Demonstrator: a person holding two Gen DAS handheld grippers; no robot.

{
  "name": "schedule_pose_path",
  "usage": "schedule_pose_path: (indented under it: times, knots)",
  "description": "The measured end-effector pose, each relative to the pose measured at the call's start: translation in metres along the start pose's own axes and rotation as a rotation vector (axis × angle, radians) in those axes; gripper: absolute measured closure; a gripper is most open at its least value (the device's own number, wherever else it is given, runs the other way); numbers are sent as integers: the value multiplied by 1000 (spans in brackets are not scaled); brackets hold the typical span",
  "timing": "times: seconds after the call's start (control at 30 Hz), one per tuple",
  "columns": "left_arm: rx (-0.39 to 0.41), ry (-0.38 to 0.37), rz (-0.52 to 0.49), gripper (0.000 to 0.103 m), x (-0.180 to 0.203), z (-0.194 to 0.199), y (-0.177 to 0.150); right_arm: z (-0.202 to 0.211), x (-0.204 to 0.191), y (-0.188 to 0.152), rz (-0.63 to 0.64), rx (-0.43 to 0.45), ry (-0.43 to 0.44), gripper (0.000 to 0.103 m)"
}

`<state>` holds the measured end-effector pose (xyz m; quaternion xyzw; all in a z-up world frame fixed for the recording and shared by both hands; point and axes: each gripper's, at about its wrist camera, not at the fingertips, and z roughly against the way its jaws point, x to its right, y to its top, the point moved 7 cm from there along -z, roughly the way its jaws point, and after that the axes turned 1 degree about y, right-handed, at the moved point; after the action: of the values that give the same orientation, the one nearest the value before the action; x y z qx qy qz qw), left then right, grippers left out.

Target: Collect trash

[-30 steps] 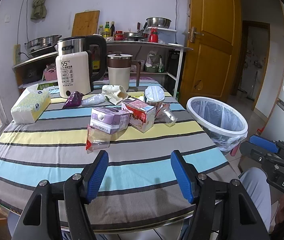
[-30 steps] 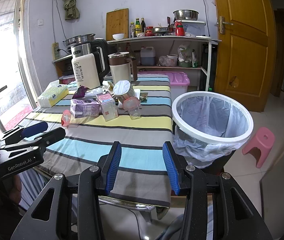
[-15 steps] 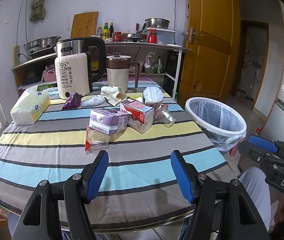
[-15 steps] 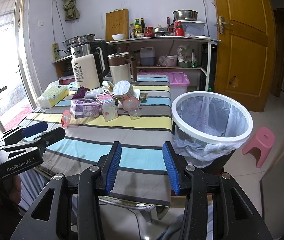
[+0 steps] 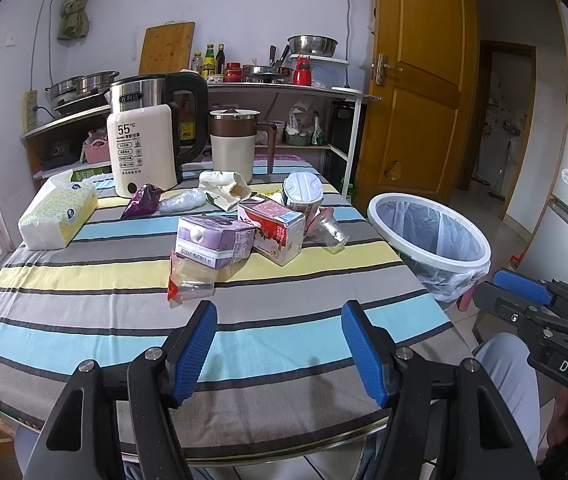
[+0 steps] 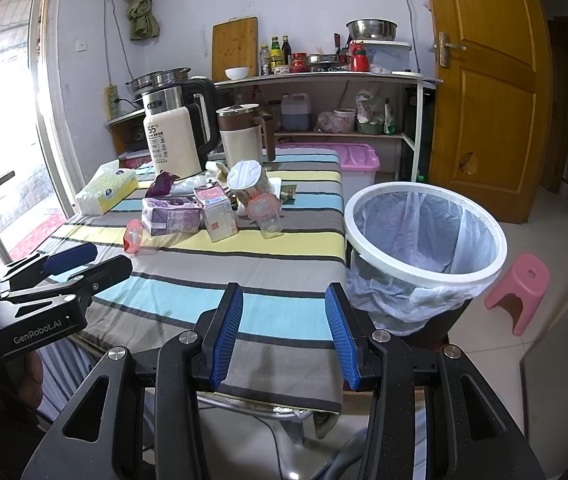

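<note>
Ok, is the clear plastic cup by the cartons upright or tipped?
Tipped. The clear plastic cup lies on its side on the striped tablecloth, beside the red carton.

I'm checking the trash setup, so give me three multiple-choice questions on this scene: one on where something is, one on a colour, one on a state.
1. Where does the trash bin stand?
A. on the floor beside the table
B. on the table
C. on the shelf

2. What colour is the carton lying nearest the clear wrapper?
A. green
B. purple
C. orange

3. How is the right hand-held gripper?
A. shut on a carton
B. shut on a cup
C. open and empty

Answers: 1 A, its rim sits off the table's edge above the tiles. 2 B, its sides are purple. 3 C, only striped cloth shows between the blue pads.
</note>
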<state>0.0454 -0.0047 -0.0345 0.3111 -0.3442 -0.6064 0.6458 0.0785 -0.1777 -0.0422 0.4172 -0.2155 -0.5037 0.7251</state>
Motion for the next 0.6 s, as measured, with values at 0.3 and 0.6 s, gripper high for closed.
schedule_pose_path:
  times: [0.3, 0.6]
  knots:
    - [-2, -9, 2, 39, 0, -1, -1, 1, -1, 0, 0, -1, 1, 59]
    - [-34, -12, 29, 39, -10, -16, -2, -10, -4, -1, 3, -15, 20, 59]
